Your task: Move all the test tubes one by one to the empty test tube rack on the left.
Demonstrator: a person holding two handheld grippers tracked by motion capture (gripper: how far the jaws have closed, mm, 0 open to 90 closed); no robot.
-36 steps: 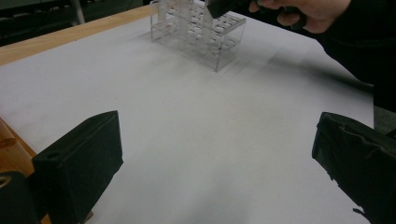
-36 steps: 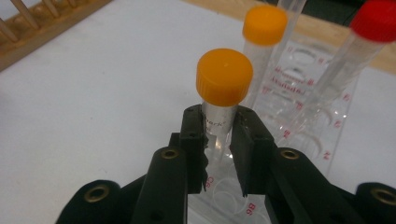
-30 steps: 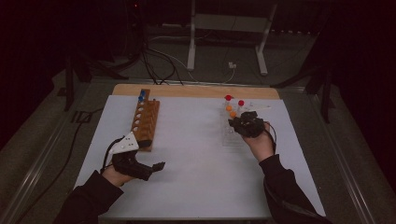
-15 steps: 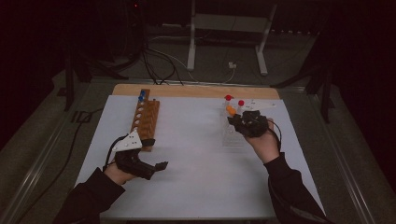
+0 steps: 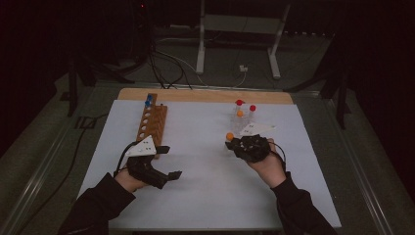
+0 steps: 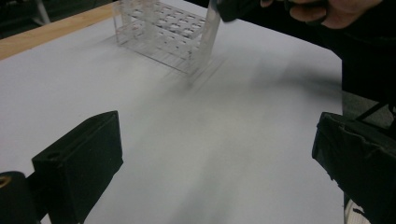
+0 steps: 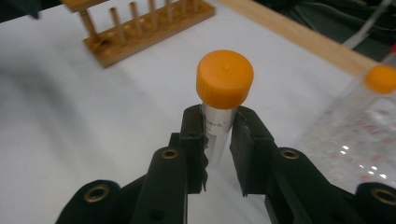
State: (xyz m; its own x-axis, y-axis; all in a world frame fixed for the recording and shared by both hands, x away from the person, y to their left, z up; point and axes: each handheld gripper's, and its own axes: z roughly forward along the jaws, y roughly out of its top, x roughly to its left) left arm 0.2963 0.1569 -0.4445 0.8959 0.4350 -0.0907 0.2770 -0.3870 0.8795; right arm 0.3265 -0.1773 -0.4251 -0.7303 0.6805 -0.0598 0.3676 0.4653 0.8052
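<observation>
Right now the right gripper (image 7: 217, 135) is clamped on an orange-capped tube (image 7: 223, 100), its two black jaws pressing the clear body just under the cap, with the cap standing free above them. In the high view that same right gripper (image 5: 234, 143) sits at about 3 o'clock from the middle of the white mat (image 5: 205, 181), and the tube's orange cap (image 5: 229, 136) shows at the gripper's 9 o'clock edge, lifted off the mat and just beside the clear rack (image 5: 243, 122). The clear rack stands at 12 o'clock from the gripper and carries more tubes, two with red caps and one with an orange cap (their bodies are too faint to make out).

The left gripper (image 5: 166, 161) rests low at roughly 8 o'clock on the mat, with its jaws wide apart and nothing between them; the left gripper view shows bare mat in the gap between the two black jaws. At 12 o'clock from it, close to its grey plate, stands the wooden rack (image 5: 152, 125), running away toward the far edge of the table, with a blue-capped tube (image 5: 148, 103) at its far end. The wooden rack and the clear rack are well apart, on opposite sides of the mat.
</observation>
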